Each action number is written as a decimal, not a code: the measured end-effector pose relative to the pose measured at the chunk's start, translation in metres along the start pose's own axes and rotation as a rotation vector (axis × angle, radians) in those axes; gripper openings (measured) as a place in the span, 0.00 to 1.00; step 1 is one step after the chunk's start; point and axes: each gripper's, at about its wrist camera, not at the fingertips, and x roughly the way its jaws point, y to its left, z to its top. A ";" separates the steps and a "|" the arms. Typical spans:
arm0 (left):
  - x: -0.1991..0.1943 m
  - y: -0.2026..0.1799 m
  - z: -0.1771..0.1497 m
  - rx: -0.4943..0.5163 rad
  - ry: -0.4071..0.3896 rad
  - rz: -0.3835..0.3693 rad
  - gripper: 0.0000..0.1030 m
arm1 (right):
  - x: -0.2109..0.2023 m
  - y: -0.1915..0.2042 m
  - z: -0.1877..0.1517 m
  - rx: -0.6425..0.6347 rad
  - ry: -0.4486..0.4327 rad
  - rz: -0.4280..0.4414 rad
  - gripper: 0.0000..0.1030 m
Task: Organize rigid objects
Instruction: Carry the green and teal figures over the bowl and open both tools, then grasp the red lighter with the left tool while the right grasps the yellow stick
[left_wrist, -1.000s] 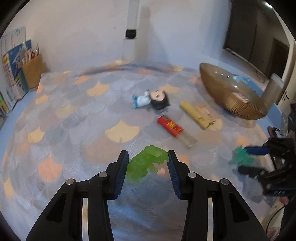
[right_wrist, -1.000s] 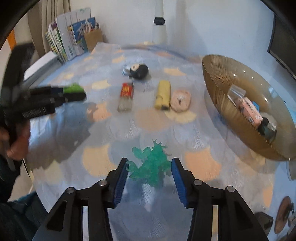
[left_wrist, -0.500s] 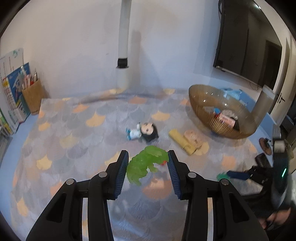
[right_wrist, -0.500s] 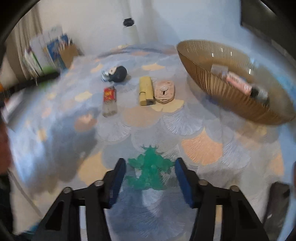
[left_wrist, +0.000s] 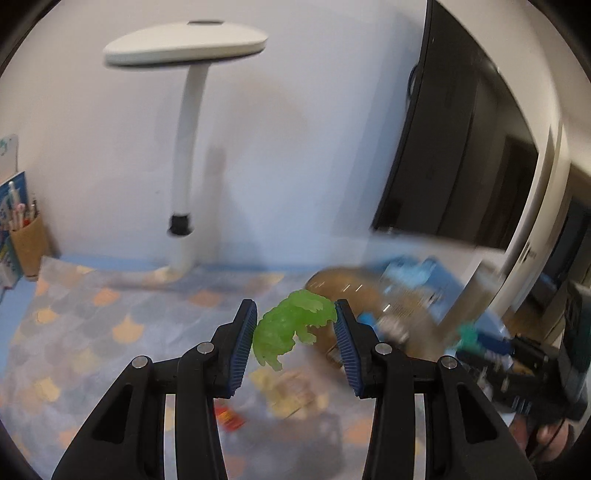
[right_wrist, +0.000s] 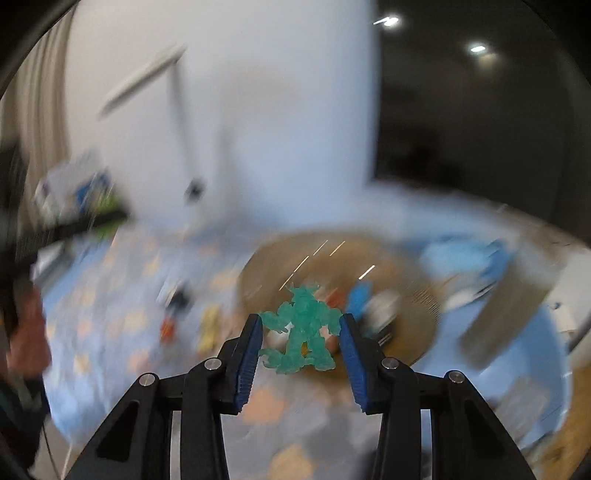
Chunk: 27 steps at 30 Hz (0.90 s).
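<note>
A light green translucent toy figure (left_wrist: 291, 332) hangs above the scale-patterned tablecloth (left_wrist: 110, 332), my left gripper (left_wrist: 294, 312) shut on it. A teal translucent figure (right_wrist: 303, 328) is between the blue pads of my right gripper (right_wrist: 300, 323), whose jaws are closing on it; both pads touch it. Behind both figures sits the brown ribbed bowl (right_wrist: 406, 280), blurred, with several items inside. In the left wrist view the bowl (left_wrist: 406, 306) is right of the green figure, and the right gripper (left_wrist: 476, 339) shows at far right. A red tube (right_wrist: 168, 328) and a yellow packet (right_wrist: 208, 328) lie on the cloth.
A white desk lamp (left_wrist: 184, 147) stands at the table's back edge, with a brown pen holder (left_wrist: 27, 240) at the far left. A dark screen (left_wrist: 461, 147) hangs on the right wall. A person's hand (right_wrist: 26, 332) is at the left edge. The right wrist view is heavily blurred.
Both grippers have risen from the table with their figures still held, and both views now tip up toward the wall. The right view has swung so the bowl sits behind the teal figure.
</note>
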 end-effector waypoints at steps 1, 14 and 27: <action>0.004 -0.004 0.003 -0.013 -0.005 -0.012 0.39 | -0.005 -0.016 0.013 0.032 -0.035 -0.020 0.40; 0.120 -0.049 -0.028 -0.066 0.194 -0.057 0.39 | 0.072 -0.070 0.026 0.135 0.105 -0.003 0.40; 0.100 -0.028 -0.033 -0.046 0.189 -0.048 0.74 | 0.065 -0.082 0.007 0.187 0.119 0.028 0.60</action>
